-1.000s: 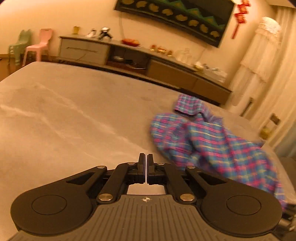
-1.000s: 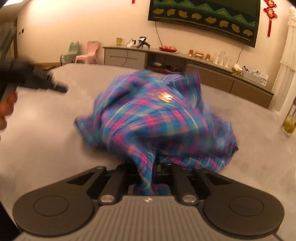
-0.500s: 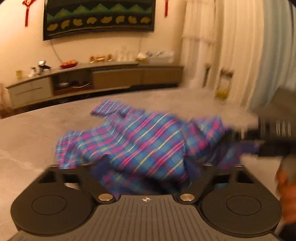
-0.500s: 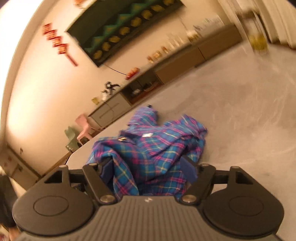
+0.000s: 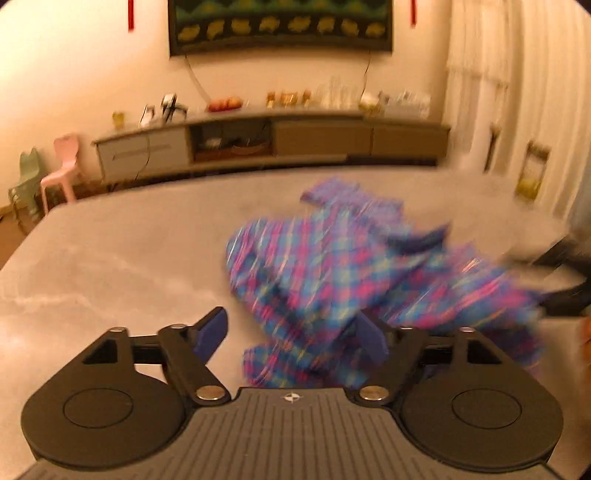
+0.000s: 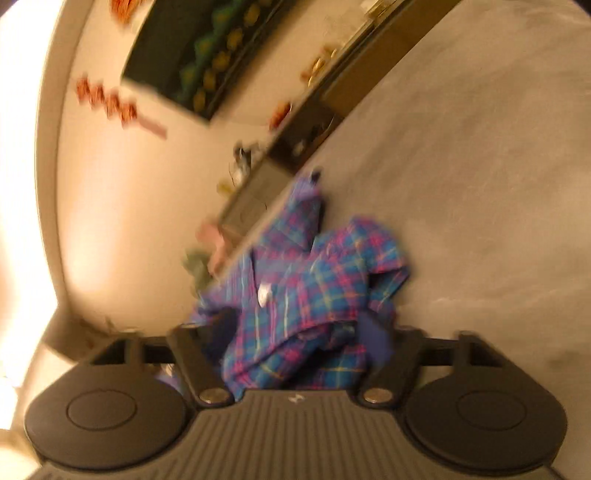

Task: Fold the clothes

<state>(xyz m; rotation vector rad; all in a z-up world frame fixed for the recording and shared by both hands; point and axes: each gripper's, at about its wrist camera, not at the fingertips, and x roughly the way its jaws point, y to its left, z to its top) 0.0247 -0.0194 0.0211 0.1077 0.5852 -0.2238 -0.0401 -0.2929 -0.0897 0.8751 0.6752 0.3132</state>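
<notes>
Left wrist view: the left gripper (image 5: 291,332) has its two blue-padded fingers (image 5: 212,332) spread wide, and a blurred fold of the shirt (image 5: 332,280) lies in the gap between them, not pinched. One second ago these fingers were pressed together with nothing in them, and the shirt lay off to the right; half a second ago they were already apart over the cloth. Only one shirt is on the table (image 5: 110,258), a crumpled plaid heap toward its right side, with a sleeve end reaching toward the far edge. At the right edge of this view a dark blurred shape is part of the right gripper (image 5: 569,273), touching the shirt's right end.

From the right wrist view, the right gripper (image 6: 299,332) is likewise wide open, with the shirt (image 6: 314,288) bunched between its fingers (image 6: 375,339); a second ago it was clamped on the cloth. The view has rolled steeply since then, so the table (image 6: 480,184) runs on a slant. I cannot tell whether the cloth here hangs loose or rests on the table.

Behind the table stand one long sideboard (image 5: 273,140), one dark wall hanging (image 5: 280,26) and two small chairs (image 5: 61,166), one pink and one green.
</notes>
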